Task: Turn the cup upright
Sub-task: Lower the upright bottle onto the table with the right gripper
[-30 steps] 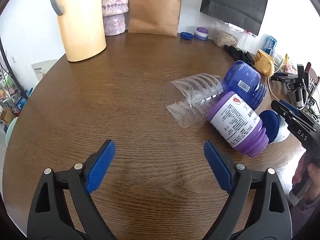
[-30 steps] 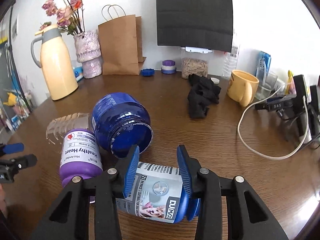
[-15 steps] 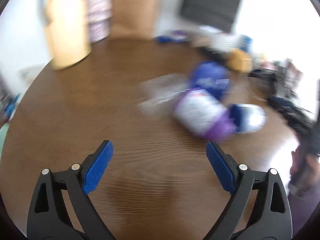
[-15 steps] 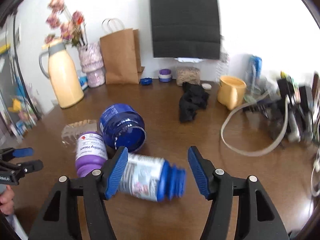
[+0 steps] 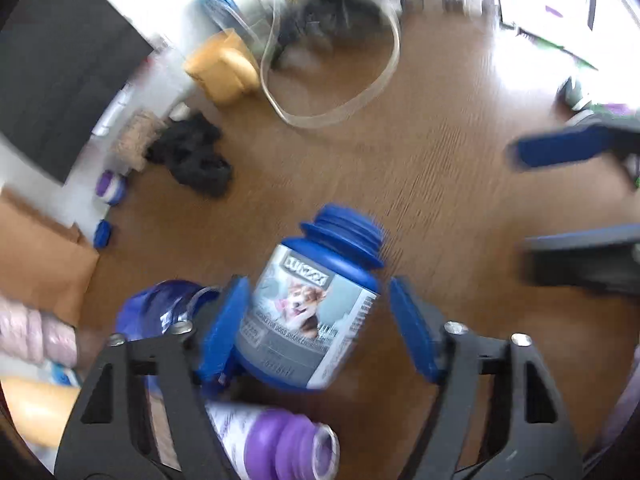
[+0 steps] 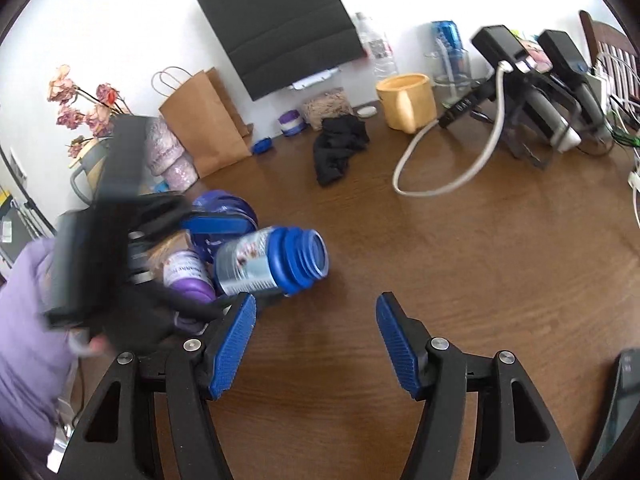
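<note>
Blur smears most of the left wrist view, so the far clutter reads only as soft shapes: a mustard mug (image 5: 222,68), a pale cable loop (image 5: 336,108) and a crumpled black cloth (image 5: 192,160). Left tongs (image 5: 320,328) stand apart, straddling the blue jar (image 5: 316,312), a smooth plastic container lying on its side on the wood-grain bench (image 5: 440,184), open ribbed mouth pointing away; its left pad sits just beside the jar wall, but contact cannot be told, and the right pad is clear of it. Its grey label carries a dog picture and partly legible words, "FOR DOGS". A purple jar (image 5: 280,444) with a white label is cut off by the tongs' frame, and a dark blue jar (image 5: 160,308) is half hidden behind the left pad. Right tongs (image 6: 316,344) are spread wide over bare wood, near that blue jar (image 6: 272,260).
</note>
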A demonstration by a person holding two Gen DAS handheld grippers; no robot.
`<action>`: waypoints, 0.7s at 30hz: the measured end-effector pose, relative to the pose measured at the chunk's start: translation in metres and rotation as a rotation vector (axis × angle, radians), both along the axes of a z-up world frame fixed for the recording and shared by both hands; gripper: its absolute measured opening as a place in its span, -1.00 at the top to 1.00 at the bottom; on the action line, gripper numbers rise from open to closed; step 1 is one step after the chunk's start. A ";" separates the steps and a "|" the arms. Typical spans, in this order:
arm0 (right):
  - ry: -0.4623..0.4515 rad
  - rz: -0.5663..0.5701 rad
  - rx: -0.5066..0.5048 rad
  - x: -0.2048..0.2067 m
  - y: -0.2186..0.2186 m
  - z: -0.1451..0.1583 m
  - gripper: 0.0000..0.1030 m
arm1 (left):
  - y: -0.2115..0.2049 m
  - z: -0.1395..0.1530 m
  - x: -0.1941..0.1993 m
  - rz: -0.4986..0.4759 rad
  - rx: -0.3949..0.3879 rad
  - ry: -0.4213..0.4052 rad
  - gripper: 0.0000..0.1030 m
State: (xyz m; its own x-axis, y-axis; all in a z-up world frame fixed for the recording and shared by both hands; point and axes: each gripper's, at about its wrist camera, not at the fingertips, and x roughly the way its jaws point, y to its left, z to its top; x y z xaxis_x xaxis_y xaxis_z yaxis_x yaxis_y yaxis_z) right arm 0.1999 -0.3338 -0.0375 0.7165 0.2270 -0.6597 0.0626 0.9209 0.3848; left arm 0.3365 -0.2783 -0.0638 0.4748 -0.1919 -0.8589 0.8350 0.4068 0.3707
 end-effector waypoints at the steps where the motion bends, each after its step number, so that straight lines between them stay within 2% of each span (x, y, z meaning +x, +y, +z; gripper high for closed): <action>1: 0.003 -0.002 0.000 -0.002 -0.001 -0.002 -0.30 | -0.004 -0.008 0.003 -0.011 0.035 -0.016 -0.33; 5: 0.005 -0.001 0.033 -0.006 -0.008 -0.008 -0.30 | -0.005 -0.012 0.011 -0.050 0.079 0.021 -0.30; 7: 0.012 -0.002 0.054 0.000 -0.012 -0.013 -0.30 | -0.009 -0.022 0.018 -0.047 0.138 0.043 -0.25; 8: 0.016 -0.003 0.056 0.003 -0.012 -0.015 -0.30 | -0.010 -0.020 0.021 -0.049 0.110 0.058 -0.17; 9: 0.020 -0.003 0.060 0.005 -0.013 -0.017 -0.30 | -0.011 -0.021 0.027 -0.038 0.115 0.084 -0.16; 13: 0.009 0.016 0.105 0.010 -0.013 -0.018 -0.30 | -0.010 -0.021 0.023 -0.035 0.081 0.065 -0.16; 15: 0.004 0.021 0.139 0.010 -0.015 -0.019 -0.30 | -0.002 -0.012 0.014 -0.019 0.023 0.064 -0.16; 16: -0.011 0.032 0.186 0.010 -0.018 -0.018 -0.30 | 0.001 -0.006 0.009 -0.018 -0.008 0.059 -0.16; 17: -0.026 0.042 0.234 0.010 -0.020 -0.017 -0.30 | 0.009 0.006 0.001 -0.023 -0.079 0.051 -0.16; 18: -0.047 0.053 0.305 0.011 -0.023 -0.016 -0.35 | 0.016 0.014 -0.005 -0.032 -0.138 0.065 -0.16; 19: -0.059 0.066 0.392 0.013 -0.026 -0.016 -0.55 | 0.020 0.019 -0.008 -0.035 -0.169 0.079 -0.16; 21: -0.060 0.105 0.533 0.020 -0.026 -0.020 -0.63 | 0.030 0.028 -0.023 -0.032 -0.238 0.068 -0.16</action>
State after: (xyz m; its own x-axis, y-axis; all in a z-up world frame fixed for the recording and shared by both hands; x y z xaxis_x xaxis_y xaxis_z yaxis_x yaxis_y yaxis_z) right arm 0.2202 -0.3601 -0.0571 0.7048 0.5911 -0.3923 -0.0562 0.5977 0.7998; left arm 0.3138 -0.2484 -0.0355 0.4082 -0.4067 -0.8173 0.8684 0.4490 0.2104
